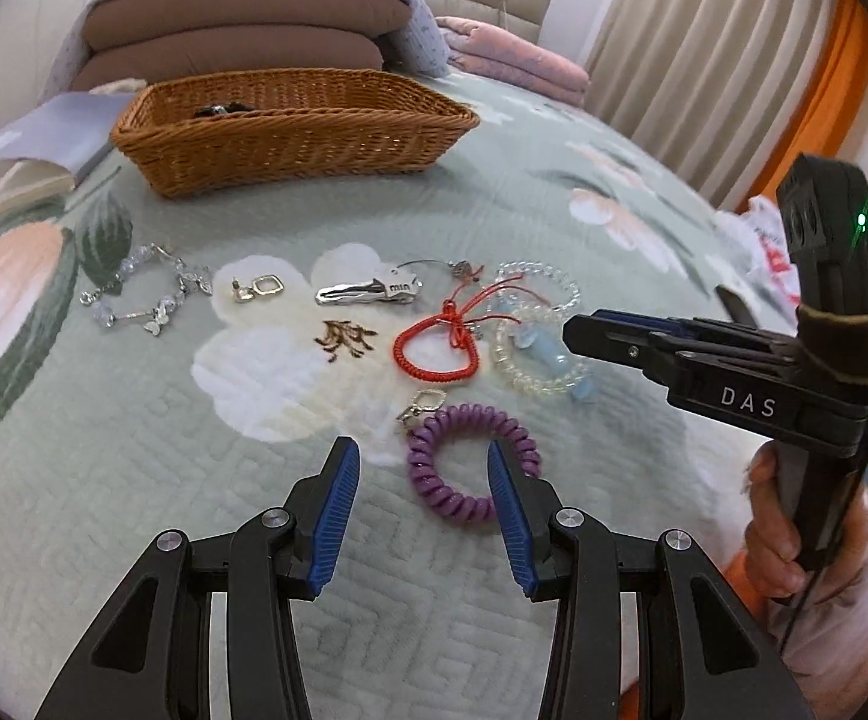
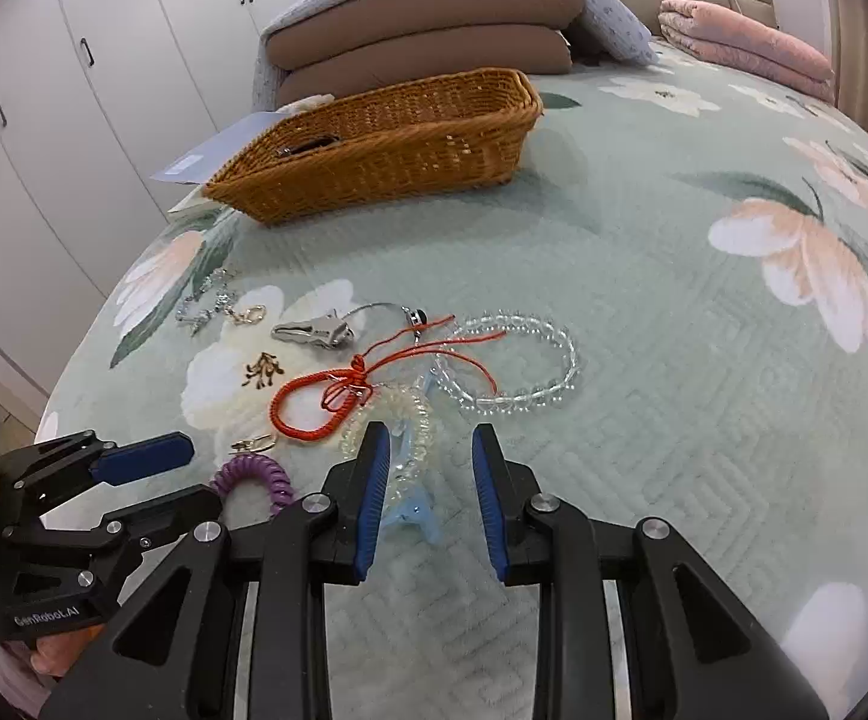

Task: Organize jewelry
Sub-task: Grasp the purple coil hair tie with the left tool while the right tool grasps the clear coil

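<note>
1. Looking through the left wrist view: jewelry lies spread on the bedspread point(image 1: 134, 480), wicker basket point(image 1: 290, 126) at 12 o'clock, probably the destination. Left gripper point(image 1: 424, 480) is parted, grasping nothing; purple coil tie point(image 1: 470, 468) sits between the pads, apparently untouched.
2. Right wrist view: right gripper point(image 2: 431, 462) is parted, empty, above the blue claw clip point(image 2: 413, 510); red cord bracelet point(image 2: 314, 408) at 11 o'clock.

A: Where does the left wrist view look from?
B: Low over the bedspread point(image 1: 494, 228), facing forward and down; the wicker basket point(image 1: 290, 120) sits upper left, the purple coil point(image 1: 470, 462) close at lower centre.
A: And the right wrist view?
B: Similar, probably slightly further right. Both share the basket point(image 2: 386, 144), the coil point(image 2: 254, 477) and the red cord point(image 2: 314, 408).
</note>
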Tool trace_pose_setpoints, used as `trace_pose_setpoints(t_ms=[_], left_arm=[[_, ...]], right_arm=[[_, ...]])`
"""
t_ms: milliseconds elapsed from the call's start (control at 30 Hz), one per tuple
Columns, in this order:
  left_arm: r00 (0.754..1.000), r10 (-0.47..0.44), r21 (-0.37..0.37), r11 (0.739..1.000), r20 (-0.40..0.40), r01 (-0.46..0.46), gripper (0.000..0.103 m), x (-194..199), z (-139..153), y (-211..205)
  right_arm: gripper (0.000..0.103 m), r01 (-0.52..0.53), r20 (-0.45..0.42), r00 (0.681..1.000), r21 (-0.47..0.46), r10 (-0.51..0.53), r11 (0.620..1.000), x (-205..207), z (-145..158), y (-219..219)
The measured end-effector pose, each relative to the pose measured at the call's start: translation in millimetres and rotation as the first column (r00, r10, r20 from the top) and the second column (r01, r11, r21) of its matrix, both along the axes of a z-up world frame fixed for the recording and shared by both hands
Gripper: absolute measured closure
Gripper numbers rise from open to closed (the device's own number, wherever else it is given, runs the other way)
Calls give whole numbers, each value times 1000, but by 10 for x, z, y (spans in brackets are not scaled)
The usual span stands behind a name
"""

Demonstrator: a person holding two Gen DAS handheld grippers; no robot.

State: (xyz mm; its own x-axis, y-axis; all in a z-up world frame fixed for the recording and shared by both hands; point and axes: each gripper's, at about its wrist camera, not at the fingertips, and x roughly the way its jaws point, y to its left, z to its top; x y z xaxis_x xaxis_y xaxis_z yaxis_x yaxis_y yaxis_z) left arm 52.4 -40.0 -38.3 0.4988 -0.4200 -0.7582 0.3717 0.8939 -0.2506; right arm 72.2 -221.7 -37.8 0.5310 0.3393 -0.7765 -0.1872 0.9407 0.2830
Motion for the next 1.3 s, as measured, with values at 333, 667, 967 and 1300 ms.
trace_pose_setpoints(t_ms=[333, 667, 967, 1300], left_arm=[[1000, 21, 75, 997, 8, -21, 58, 23, -127, -102], [1000, 19, 101, 995, 24, -21, 90, -34, -124, -150], [999, 47, 29, 998, 0, -47, 92, -61, -112, 29], [998, 62, -17, 998, 2, -62, 92, -88, -13, 138]], right_arm=[[73, -5, 15, 1000, -17, 5, 1000, 29, -74, 89], [91, -12, 42, 999, 25, 11, 1000, -17, -44, 33], [91, -6, 50, 999, 104, 1, 995, -42, -26, -100], [91, -15, 107, 994, 146, 0, 989, -123, 146, -127]])
